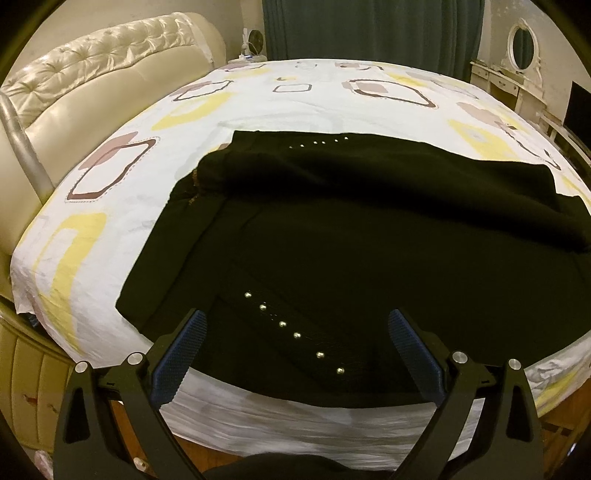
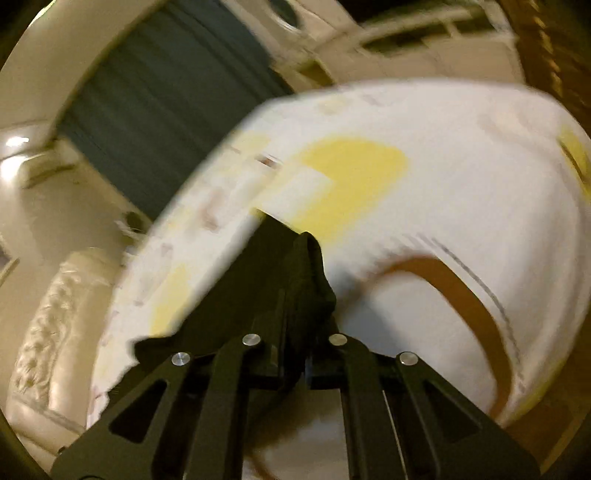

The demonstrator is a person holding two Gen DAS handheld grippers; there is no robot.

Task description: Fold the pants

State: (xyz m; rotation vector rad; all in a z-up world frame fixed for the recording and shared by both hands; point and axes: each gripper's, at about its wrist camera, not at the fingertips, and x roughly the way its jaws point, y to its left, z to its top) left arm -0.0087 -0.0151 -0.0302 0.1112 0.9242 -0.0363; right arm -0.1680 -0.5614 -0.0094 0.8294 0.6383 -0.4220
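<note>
Black pants lie spread on the bed, with one part folded over the far side and a row of metal studs near the front. My left gripper hovers open above the near edge of the pants, and its blue pads touch nothing. In the blurred, tilted right wrist view, my right gripper is shut on a bunch of the black pants fabric, which is lifted off the sheet.
The bed carries a white sheet with yellow and brown shapes. A cream tufted headboard stands to the left, green curtains behind, and a white dresser with an oval mirror at the far right.
</note>
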